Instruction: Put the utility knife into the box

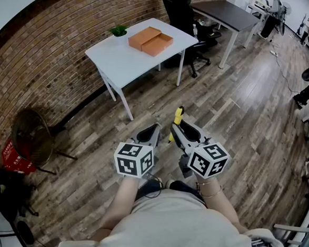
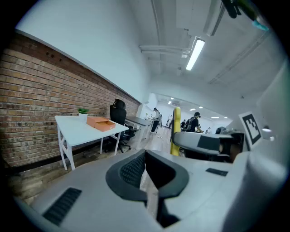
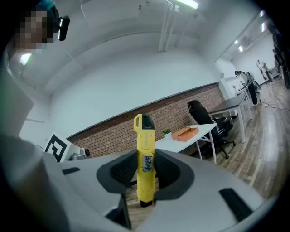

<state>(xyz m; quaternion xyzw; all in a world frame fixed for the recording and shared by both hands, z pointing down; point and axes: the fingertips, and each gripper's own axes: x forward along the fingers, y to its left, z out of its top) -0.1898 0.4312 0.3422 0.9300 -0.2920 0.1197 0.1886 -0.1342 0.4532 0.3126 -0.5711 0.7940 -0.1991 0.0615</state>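
Note:
A yellow utility knife (image 3: 145, 158) stands upright between the pads of my right gripper (image 3: 145, 171), which is shut on it. In the head view the utility knife (image 1: 177, 118) sticks out past the right gripper (image 1: 181, 128), held above the wooden floor. My left gripper (image 1: 149, 133) is beside it, its jaws closed with nothing between them; the left gripper view shows its empty pads (image 2: 136, 170). The orange box (image 1: 150, 40) lies open on the white table (image 1: 122, 62) far ahead, well away from both grippers. It also shows as the box (image 2: 102, 123) and the box (image 3: 186, 132) in the gripper views.
A small potted plant (image 1: 118, 31) stands on the table's far corner next to the box. A black office chair (image 1: 181, 11) and a dark desk (image 1: 228, 14) are behind the table. A fan (image 1: 32, 135) and a red item (image 1: 15, 158) stand by the brick wall at left.

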